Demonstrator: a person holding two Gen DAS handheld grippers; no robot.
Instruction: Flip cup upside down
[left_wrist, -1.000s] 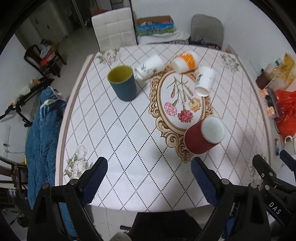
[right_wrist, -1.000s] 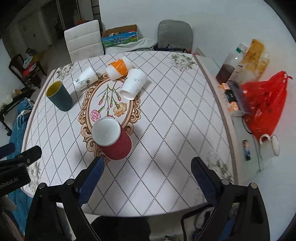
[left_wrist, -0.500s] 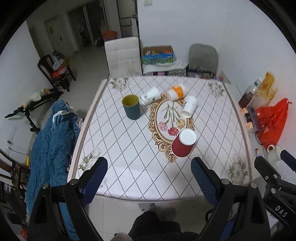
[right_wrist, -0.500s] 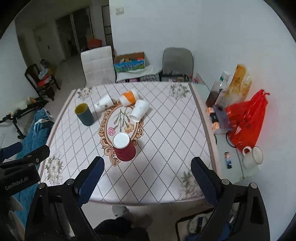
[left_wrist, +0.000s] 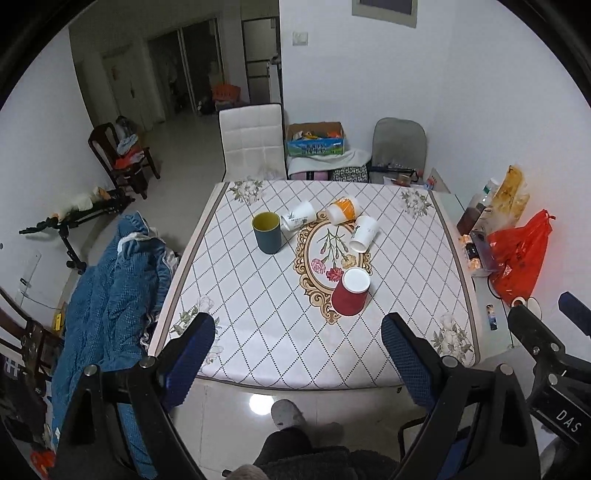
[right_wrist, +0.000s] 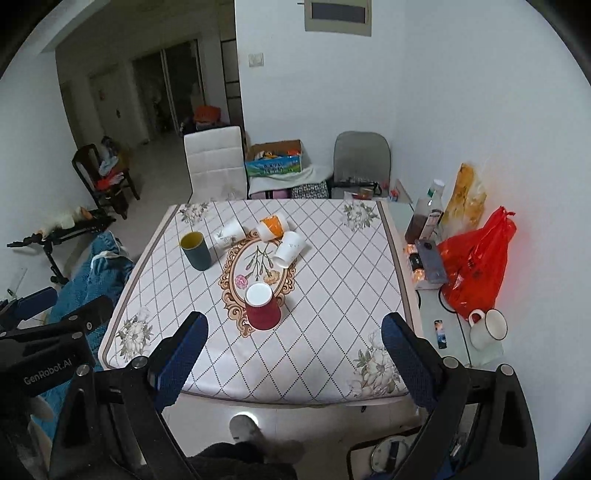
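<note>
A red cup (left_wrist: 349, 292) stands upside down on the table (left_wrist: 258, 295), white base up; it also shows in the right wrist view (right_wrist: 261, 307). A dark teal cup (left_wrist: 266, 232) with a yellow inside stands upright at the left (right_wrist: 195, 251). Three paper cups lie on their sides behind: a white one (left_wrist: 298, 220), an orange one (left_wrist: 342, 209) and another white one (left_wrist: 364, 233). My left gripper (left_wrist: 298, 334) and right gripper (right_wrist: 294, 332) are open and empty, held high and back from the table's near edge.
A white chair (left_wrist: 253, 144) and a grey chair (left_wrist: 399, 147) stand behind the table. A side shelf at the right holds a red bag (right_wrist: 476, 258), bottles and a mug (right_wrist: 487, 328). A blue blanket (left_wrist: 110, 295) lies at the left. My foot (left_wrist: 288, 413) is on the floor.
Both grippers have pulled up and back from the table, so the whole table and room now show. The cups have not moved.
</note>
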